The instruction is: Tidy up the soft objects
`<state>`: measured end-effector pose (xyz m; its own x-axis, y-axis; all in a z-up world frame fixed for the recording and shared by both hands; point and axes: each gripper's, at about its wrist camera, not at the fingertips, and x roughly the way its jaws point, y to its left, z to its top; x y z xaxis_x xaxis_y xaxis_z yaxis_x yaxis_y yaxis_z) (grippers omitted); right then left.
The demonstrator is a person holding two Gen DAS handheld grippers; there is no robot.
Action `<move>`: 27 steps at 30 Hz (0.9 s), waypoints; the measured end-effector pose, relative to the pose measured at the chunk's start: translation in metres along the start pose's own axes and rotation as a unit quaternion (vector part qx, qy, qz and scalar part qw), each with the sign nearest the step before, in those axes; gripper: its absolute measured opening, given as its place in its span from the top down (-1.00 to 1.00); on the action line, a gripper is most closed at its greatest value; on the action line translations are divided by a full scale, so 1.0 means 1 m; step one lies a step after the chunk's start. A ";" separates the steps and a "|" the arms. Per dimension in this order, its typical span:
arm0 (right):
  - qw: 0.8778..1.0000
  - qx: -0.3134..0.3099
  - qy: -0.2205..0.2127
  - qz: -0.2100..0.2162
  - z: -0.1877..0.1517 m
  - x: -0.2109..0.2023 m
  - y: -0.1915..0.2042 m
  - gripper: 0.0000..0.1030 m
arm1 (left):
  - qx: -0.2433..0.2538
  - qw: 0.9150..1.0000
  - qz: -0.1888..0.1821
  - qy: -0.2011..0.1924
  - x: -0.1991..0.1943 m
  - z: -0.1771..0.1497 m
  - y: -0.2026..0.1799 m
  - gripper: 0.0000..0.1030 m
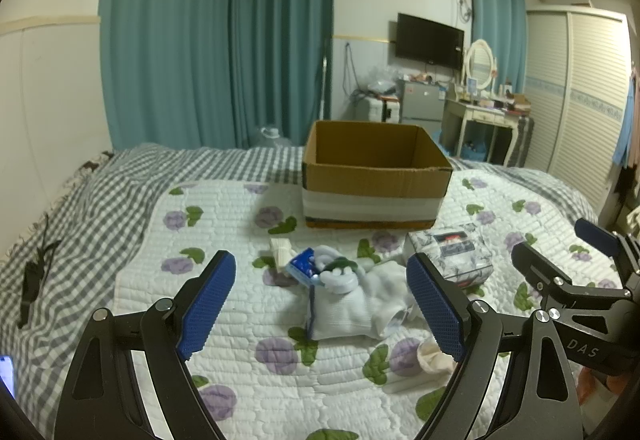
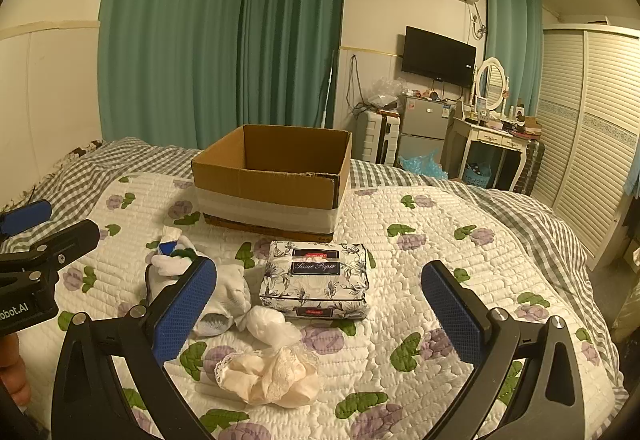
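Observation:
Soft objects lie on a flowered quilt (image 2: 440,224) in front of an open cardboard box (image 2: 276,175), also in the left wrist view (image 1: 376,175). A floral tissue pack (image 2: 316,280) lies in the middle, also in the left wrist view (image 1: 452,252). White socks (image 1: 352,300) and a blue packet (image 1: 304,266) lie to its left. A cream lace cloth (image 2: 272,376) and a white wad (image 2: 268,324) lie nearest. My left gripper (image 1: 320,304) is open above the socks. My right gripper (image 2: 320,316) is open above the tissue pack and cloth. Both are empty.
A grey checked sheet (image 1: 80,220) covers the bed's left side, with a black cable (image 1: 32,280) on it. Teal curtains (image 1: 216,39) hang behind. A fridge (image 2: 424,131), a dressing table (image 2: 496,139) and a wardrobe (image 2: 592,127) stand at the right.

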<state>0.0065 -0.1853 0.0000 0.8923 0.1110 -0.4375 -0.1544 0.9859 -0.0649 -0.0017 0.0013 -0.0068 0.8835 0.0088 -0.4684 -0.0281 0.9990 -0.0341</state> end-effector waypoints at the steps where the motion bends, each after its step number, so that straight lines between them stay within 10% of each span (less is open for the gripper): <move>1: 1.000 0.000 0.000 0.000 0.000 0.000 0.000 -1.00 | 0.000 1.000 0.000 0.000 0.000 0.000 0.000 -0.74; 12: 1.000 -0.004 0.012 0.002 -0.003 0.002 -0.001 -1.00 | 0.005 1.000 0.005 0.020 0.002 -0.009 0.003 -0.74; 27: 0.978 -0.006 0.202 0.043 -0.080 0.077 0.019 -0.97 | 0.029 0.992 0.016 0.121 0.043 -0.064 0.003 -0.74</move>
<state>0.0388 -0.1681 -0.1066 0.6351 0.1323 -0.7610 -0.2290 0.9732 -0.0219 0.0059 0.0019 -0.0835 0.7441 0.0370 -0.6671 -0.0205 0.9993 0.0325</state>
